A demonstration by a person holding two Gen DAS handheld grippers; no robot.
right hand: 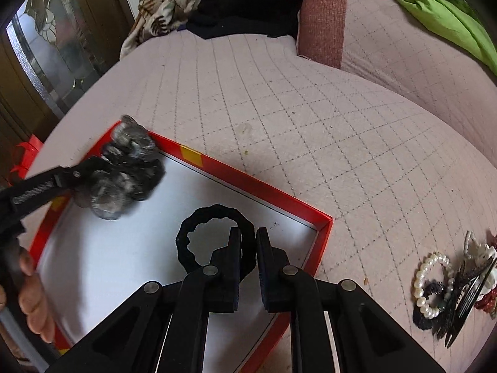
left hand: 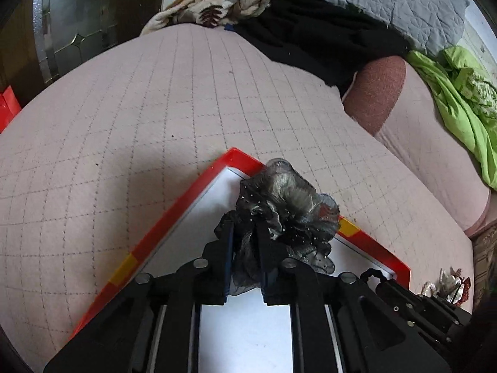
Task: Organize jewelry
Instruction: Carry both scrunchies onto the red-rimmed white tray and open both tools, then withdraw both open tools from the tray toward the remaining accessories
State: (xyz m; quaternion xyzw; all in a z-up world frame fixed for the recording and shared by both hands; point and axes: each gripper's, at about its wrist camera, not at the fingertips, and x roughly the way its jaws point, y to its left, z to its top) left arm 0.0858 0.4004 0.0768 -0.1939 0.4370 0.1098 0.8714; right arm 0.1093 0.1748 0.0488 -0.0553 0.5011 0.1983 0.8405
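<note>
My left gripper [left hand: 245, 233] is shut on a grey gauzy scrunchie [left hand: 289, 205] and holds it over the far corner of a red-rimmed box [left hand: 174, 214] with a white floor. The same scrunchie [right hand: 124, 171] and the left gripper show at the left of the right wrist view. My right gripper [right hand: 248, 236] is over the box [right hand: 273, 195], its jaws a narrow gap apart around one side of a black ring hair tie [right hand: 214, 239]; whether they grip it is unclear.
The box lies on a pink quilted bed cover [right hand: 310, 118]. A pile of jewelry with a pearl bracelet [right hand: 431, 283] and hair clips lies right of the box. Green cloth [left hand: 450, 99], black clothing and a floral blanket lie at the back.
</note>
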